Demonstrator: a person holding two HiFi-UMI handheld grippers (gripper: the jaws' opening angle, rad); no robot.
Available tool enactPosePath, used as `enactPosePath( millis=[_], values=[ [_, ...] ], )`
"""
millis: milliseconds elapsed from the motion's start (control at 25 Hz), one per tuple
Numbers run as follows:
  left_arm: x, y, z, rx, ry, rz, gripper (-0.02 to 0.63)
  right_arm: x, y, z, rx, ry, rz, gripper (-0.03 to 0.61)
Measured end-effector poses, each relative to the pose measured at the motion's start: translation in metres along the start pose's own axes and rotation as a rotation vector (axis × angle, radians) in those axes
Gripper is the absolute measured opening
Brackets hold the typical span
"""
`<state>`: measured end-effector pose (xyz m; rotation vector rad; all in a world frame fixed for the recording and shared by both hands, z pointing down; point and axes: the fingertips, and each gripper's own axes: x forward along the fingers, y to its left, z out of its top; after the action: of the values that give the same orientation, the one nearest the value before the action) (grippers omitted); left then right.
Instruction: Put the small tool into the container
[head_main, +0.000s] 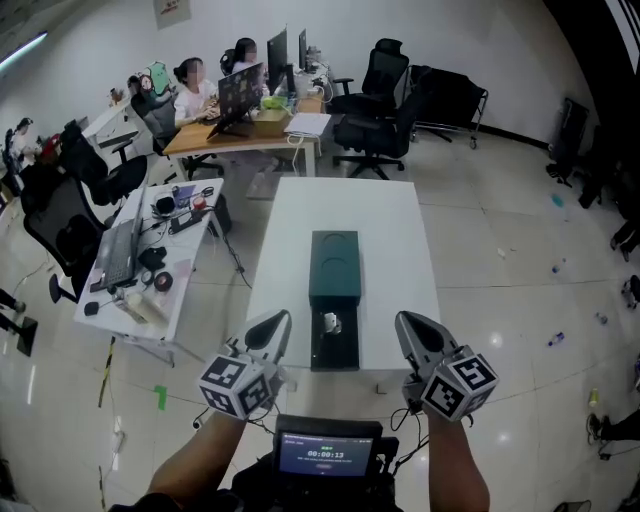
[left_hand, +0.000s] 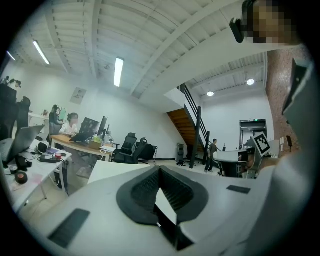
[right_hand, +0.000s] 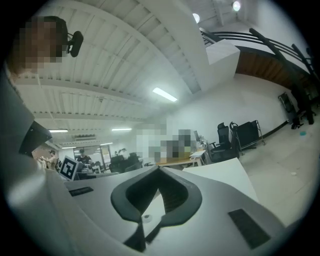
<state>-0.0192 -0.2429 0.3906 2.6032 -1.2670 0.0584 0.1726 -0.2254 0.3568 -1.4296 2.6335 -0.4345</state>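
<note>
The person holds the left gripper (head_main: 274, 325) and right gripper (head_main: 410, 327) level, side by side, jaws closed on nothing (tips meeting), with the small tool (head_main: 331, 322) in the container (head_main: 334, 262) between them.

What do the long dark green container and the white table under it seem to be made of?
Container: probably plastic or painted metal. It has an even dark green colour, a dull sheen and crisp straight edges. Table: likely laminated board. The top is smooth, matte white and flat, with no grain. The look alone settles neither.
</note>
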Motion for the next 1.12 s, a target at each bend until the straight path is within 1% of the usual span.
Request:
enactPosePath(
  millis=[120, 280, 400, 440, 520, 600, 680, 760, 880, 960, 1040, 1120],
  values=[
    [-0.003, -0.027, -0.001, 0.014, 0.007, 0.0, 0.023, -0.024, -0.006, 0.009, -0.059, -0.003, 0.041, 0.006],
    [-0.013, -0.065, -0.002, 0.028, 0.001, 0.039, 0.023, -0.057, -0.012, 0.013, -0.108, -0.015, 0.125, 0.006],
    [-0.023, -0.098, -0.001, 0.016, -0.001, 0.028, 0.023, -0.087, -0.017, 0.021, -0.097, -0.041, 0.121, 0.006],
    [-0.029, -0.108, -0.001, 0.016, -0.001, 0.016, 0.023, -0.096, -0.014, 0.023, -0.09, -0.048, 0.12, 0.006],
    [-0.048, -0.126, 0.001, 0.04, -0.005, -0.002, 0.023, -0.117, 0.001, 0.024, -0.1, -0.052, 0.122, 0.006],
    [-0.072, -0.141, 0.004, 0.065, -0.02, -0.008, 0.023, -0.141, 0.022, 0.025, -0.12, -0.05, 0.119, 0.006],
    [-0.104, -0.154, 0.01, 0.064, -0.046, -0.022, 0.023, -0.164, 0.049, 0.027, -0.125, -0.057, 0.111, 0.006],
    [-0.142, -0.168, 0.013, 0.066, -0.065, -0.043, 0.023, -0.186, 0.082, 0.026, -0.13, -0.066, 0.097, 0.006],
    [-0.211, -0.182, 0.009, 0.093, -0.082, -0.061, 0.023, -0.218, 0.141, 0.015, -0.126, -0.082, 0.069, 0.006],
    [-0.258, -0.186, 0.001, 0.098, -0.103, -0.061, 0.023, -0.24, 0.181, 0.001, -0.121, -0.087, 0.054, 0.006],
    [-0.3, -0.187, -0.013, 0.098, -0.124, -0.042, 0.023, -0.264, 0.216, -0.013, -0.134, -0.085, 0.026, 0.006],
    [-0.335, -0.191, -0.03, 0.088, -0.117, -0.024, 0.023, -0.292, 0.247, -0.025, -0.133, -0.089, -0.005, 0.006]
  ],
)
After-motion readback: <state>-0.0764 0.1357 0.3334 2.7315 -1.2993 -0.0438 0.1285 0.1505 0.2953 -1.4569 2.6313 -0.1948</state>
